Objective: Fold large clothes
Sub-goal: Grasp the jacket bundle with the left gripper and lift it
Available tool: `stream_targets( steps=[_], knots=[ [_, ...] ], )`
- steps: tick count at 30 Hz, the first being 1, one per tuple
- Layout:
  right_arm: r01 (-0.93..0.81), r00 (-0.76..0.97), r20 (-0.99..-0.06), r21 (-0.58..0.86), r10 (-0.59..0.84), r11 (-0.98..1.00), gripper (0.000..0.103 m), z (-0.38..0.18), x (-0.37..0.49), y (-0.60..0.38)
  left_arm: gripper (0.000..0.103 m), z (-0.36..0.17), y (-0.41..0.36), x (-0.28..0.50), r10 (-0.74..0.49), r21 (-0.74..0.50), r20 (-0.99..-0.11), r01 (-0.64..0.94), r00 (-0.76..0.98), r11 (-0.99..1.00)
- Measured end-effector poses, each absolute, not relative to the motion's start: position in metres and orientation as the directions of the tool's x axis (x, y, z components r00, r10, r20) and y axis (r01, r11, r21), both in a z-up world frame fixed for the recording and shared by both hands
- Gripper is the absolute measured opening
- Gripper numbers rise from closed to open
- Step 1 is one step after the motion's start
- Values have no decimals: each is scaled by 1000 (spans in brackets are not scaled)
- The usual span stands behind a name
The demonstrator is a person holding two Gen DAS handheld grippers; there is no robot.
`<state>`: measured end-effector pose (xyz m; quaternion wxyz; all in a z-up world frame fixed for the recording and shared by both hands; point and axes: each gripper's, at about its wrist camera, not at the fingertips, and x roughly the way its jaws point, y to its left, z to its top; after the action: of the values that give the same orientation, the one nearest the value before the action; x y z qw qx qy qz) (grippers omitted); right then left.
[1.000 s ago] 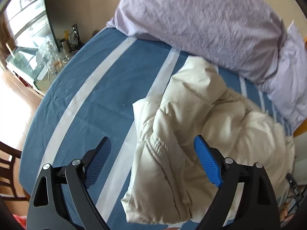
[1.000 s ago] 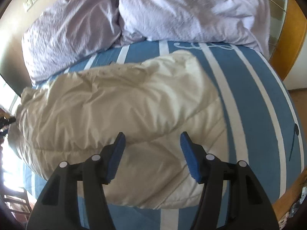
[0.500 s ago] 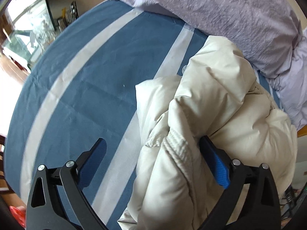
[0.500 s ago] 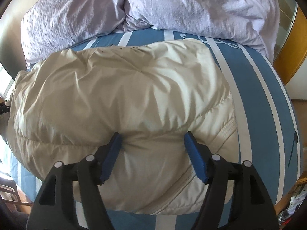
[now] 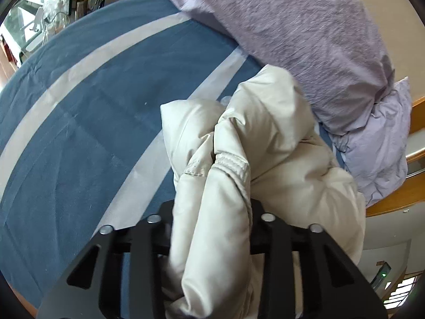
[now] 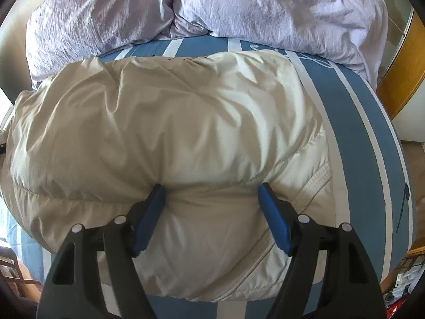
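A cream puffer jacket (image 6: 172, 122) lies bunched on a blue bed sheet with white stripes (image 5: 79, 101). In the left wrist view my left gripper (image 5: 212, 212) is shut on a thick fold of the jacket (image 5: 265, 138) with a ribbed cuff or hem edge; the fabric hides its blue pads. In the right wrist view my right gripper (image 6: 212, 202) is open, its blue fingertips (image 6: 271, 212) pressed into the jacket's near side with padding bulging between them.
Lilac pillows (image 6: 239, 8) lie along the head of the bed, also in the left wrist view (image 5: 305, 32). A wooden bed frame (image 6: 403, 66) runs on the right. A cluttered glass table (image 5: 39, 18) stands beyond the bed's far left edge.
My left gripper moved forward onto the jacket fold and closed on it. My right gripper pushed forward into the jacket, staying open.
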<state>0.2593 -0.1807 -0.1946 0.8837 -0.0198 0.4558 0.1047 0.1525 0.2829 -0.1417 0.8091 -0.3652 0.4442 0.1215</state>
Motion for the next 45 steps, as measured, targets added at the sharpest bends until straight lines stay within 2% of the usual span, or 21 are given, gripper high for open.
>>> stream_targets(
  steps=[3,12,25,33,45],
  knots=[
    [-200,561,-813,46,153,979,74,-197,260,-178,25,-127,279,152,-135,-507,-782,-494,609,706],
    [-158,572,-815,-5,88,987,75,-204,262,-168,24,-57,253,154,-235,-641,-634,-331,737,692],
    [-184,581,-808,-17,95,983,77,-212,264,-165,23,12,146,167,-342,-706,-513,-160,788,690],
    [-235,572,-809,-1,138,972,78,-212,266,-170,23,31,60,192,-377,-662,-536,-99,755,743],
    [-316,570,-781,78,255,946,78,-208,263,-191,23,-6,-46,227,-446,-645,-606,-79,659,760]
  ],
)
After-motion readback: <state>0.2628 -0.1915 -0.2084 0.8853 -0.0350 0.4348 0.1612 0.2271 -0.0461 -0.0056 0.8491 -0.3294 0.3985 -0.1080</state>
